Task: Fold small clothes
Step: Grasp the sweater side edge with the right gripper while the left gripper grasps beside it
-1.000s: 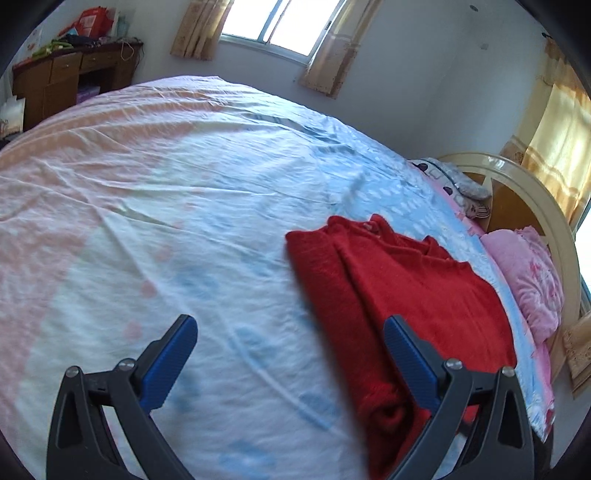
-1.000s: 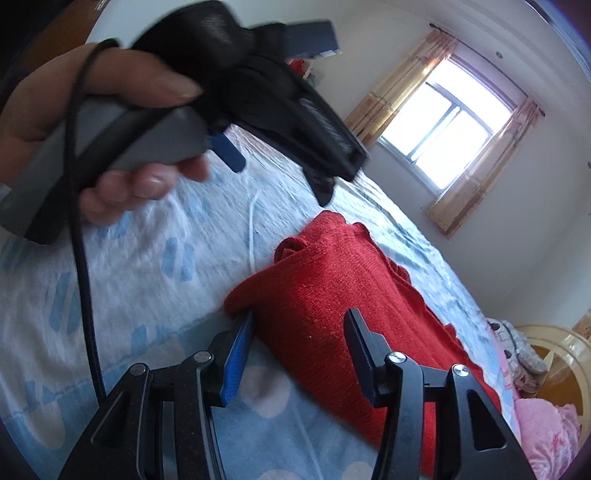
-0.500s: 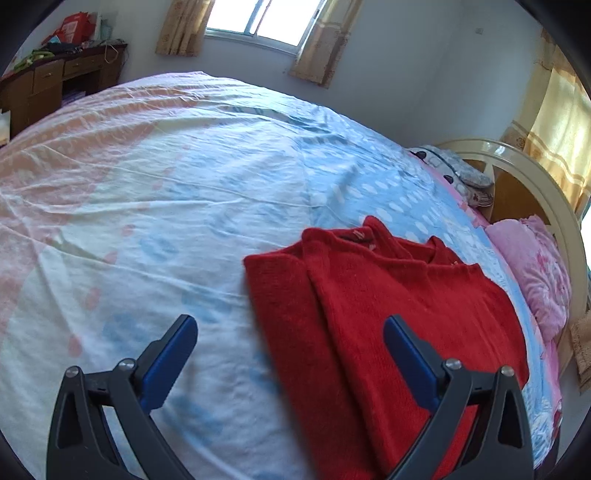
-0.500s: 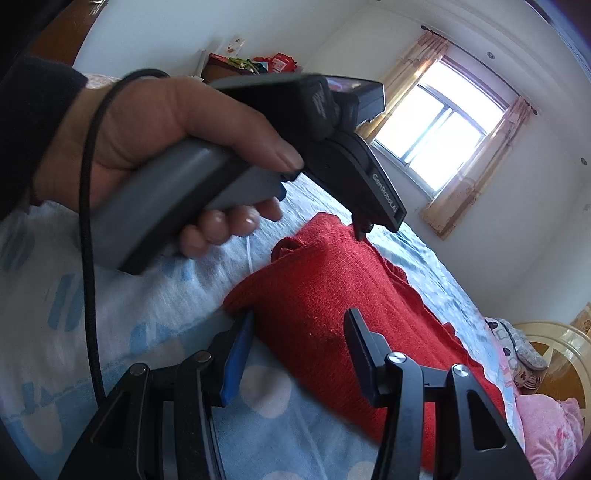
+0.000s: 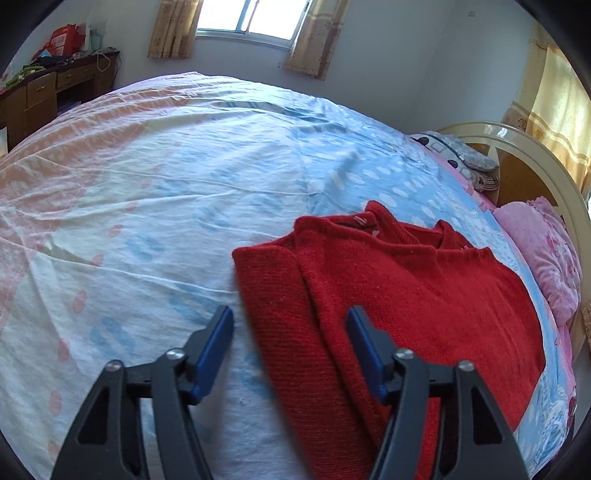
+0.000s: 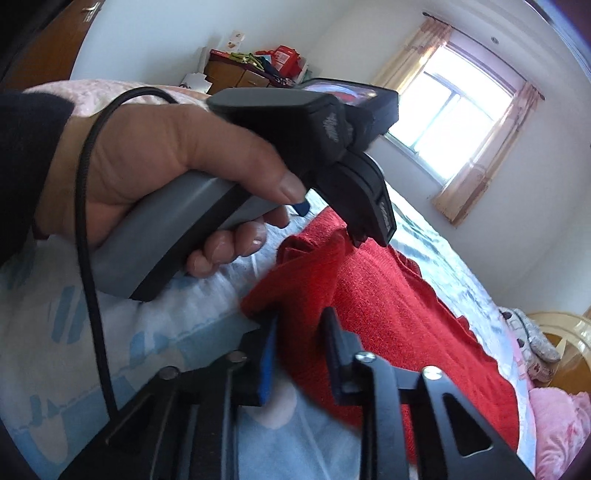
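A red knitted sweater (image 5: 406,295) lies partly folded on the bed, one sleeve laid over its body. My left gripper (image 5: 290,332) is open, its blue pads (image 5: 218,343) straddling the sweater's folded left edge. In the right wrist view the right gripper (image 6: 301,345) is open, narrower than before, with its jaws on either side of the sweater's (image 6: 388,314) near corner. The left gripper (image 6: 369,221) and the hand holding it (image 6: 166,173) hang over the sweater's far end.
The bed sheet (image 5: 166,203) is light blue and pink with wrinkles. A pink pillow (image 5: 546,254) and a cream headboard (image 5: 535,158) are at the right. A wooden desk (image 5: 44,96) with clutter stands by the far wall under a window (image 5: 255,18).
My left gripper has moved over the sweater's left edge and its jaws have narrowed. My right gripper's jaws have closed partway around the near corner.
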`<state>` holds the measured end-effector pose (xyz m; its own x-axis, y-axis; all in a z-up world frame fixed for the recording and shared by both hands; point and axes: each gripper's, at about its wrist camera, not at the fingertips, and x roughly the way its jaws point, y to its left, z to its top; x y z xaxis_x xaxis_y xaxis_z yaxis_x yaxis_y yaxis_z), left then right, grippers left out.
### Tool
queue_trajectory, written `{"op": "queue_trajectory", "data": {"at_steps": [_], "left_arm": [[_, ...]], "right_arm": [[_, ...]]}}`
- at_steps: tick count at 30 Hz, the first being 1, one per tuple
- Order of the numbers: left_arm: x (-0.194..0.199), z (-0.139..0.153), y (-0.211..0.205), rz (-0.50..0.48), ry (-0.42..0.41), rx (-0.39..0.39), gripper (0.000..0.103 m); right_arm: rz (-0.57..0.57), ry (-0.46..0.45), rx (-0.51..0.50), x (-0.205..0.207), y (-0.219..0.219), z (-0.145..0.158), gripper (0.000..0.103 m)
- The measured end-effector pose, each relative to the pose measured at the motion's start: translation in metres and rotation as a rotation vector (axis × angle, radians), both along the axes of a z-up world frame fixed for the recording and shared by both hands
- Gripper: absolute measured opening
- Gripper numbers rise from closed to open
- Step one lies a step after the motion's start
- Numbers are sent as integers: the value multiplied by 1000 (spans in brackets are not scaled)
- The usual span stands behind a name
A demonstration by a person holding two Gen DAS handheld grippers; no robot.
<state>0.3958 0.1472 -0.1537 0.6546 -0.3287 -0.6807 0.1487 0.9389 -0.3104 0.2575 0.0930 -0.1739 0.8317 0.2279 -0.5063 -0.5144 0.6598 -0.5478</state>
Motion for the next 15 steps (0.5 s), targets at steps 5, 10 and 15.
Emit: {"op": "queue_trajectory", "data": {"at_steps": [5, 10, 15], "left_arm": [[0, -1, -2, -25, -1, -25, 36], [1, -2, 6, -42, 0, -104, 24], [1, -2, 8, -36, 14, -125, 23]], "right_arm": [[1, 7, 25, 0, -3, 0, 15], [-1, -9, 18, -2, -1, -3, 13], [-2, 35, 45, 1, -5, 4, 11]]}}
